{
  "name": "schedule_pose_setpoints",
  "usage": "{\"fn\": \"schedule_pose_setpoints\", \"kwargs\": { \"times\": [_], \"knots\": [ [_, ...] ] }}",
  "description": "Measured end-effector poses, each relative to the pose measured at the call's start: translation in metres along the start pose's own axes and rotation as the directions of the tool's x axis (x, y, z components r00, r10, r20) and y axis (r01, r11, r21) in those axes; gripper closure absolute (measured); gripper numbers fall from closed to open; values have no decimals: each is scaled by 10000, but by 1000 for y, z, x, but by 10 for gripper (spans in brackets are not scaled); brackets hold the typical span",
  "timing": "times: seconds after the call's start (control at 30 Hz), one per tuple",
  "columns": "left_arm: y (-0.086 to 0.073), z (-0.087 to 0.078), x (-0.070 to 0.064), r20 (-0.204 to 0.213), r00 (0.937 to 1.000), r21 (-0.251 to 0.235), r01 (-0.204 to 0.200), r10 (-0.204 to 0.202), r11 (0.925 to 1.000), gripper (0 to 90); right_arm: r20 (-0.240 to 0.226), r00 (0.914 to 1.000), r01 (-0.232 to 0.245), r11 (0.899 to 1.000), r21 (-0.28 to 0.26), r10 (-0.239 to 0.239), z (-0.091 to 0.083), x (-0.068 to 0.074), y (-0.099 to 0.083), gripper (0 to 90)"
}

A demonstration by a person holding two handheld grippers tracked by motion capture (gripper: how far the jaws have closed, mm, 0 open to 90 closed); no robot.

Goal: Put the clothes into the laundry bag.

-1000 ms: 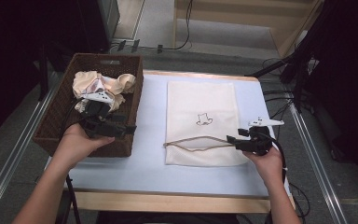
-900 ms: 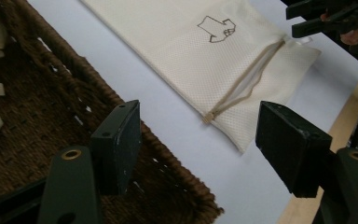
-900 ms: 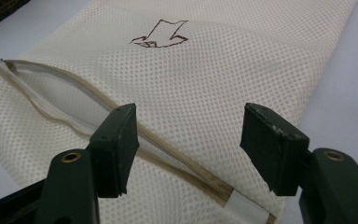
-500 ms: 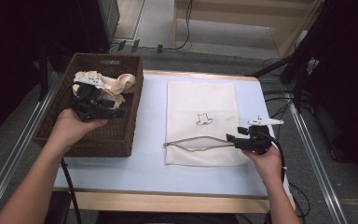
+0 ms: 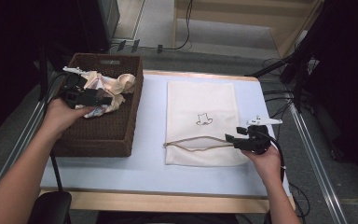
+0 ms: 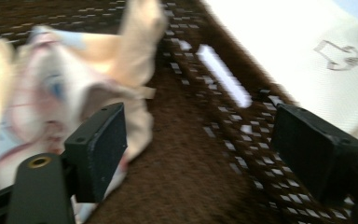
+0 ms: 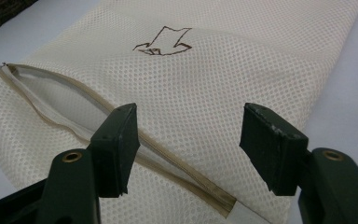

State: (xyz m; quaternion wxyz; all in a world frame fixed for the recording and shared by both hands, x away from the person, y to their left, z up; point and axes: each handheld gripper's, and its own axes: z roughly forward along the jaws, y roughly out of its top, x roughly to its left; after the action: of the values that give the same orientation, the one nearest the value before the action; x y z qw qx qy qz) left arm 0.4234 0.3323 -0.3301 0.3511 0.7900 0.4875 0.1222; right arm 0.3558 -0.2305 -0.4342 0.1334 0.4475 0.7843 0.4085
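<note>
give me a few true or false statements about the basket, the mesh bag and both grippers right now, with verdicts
1. The left gripper is over the wicker basket, by the crumpled clothes. True.
2. The left gripper is clamped shut on the clothes. False: in the left gripper view its jaws stand wide apart, with the cloth beside one jaw.
3. The mesh bag lies flat on the table to the right of the basket. True.
4. The bag's zipper is fully closed. False: it gapes open along most of its length.
5. The right gripper is inside the basket. False: it is at the zipper end of the bag, jaws open.
</note>
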Motion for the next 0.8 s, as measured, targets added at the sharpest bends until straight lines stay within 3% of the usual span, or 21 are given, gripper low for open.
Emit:
{"fn": "schedule_pose_setpoints", "kwargs": {
  "times": [0.27,0.3,0.37,0.4,0.5,0.6,0.63,0.73,0.8],
  "knots": [
    [-4,4,30,-344,9974,112,639,-635,9979,71,-43,10000,41,10000,5,-41,2,1,0,384],
    [-6,8,36,-593,9954,189,767,-755,9969,66,-56,10000,51,10000,32,-51,2,1,0,384],
    [-6,9,39,-694,9940,244,868,-850,9959,45,-82,10000,58,10000,46,-58,2,1,0,383],
    [-7,13,45,-852,9900,262,1154,-1128,9930,37,-66,10000,42,10000,47,-42,3,1,0,383],
    [-8,20,51,-1138,9826,255,1506,-1468,9883,30,-108,9999,57,10000,71,-56,3,1,0,383],
    [-10,28,58,-950,9765,286,1968,-1934,9800,24,-138,9999,93,9999,96,-91,4,1,0,383],
    [-10,28,58,-950,9765,286,1968,-1934,9800,24,-138,9999,93,9999,96,-91,4,1,0,383],
    [-13,45,61,-1487,9706,670,2008,-1892,9773,5,-217,9997,153,9998,123,-151,4,1,0,383],
    [-13,52,62,-2022,9619,754,2028,-1841,9763,3,-267,9995,168,9998,126,-165,4,1,1,387]
  ]
}}
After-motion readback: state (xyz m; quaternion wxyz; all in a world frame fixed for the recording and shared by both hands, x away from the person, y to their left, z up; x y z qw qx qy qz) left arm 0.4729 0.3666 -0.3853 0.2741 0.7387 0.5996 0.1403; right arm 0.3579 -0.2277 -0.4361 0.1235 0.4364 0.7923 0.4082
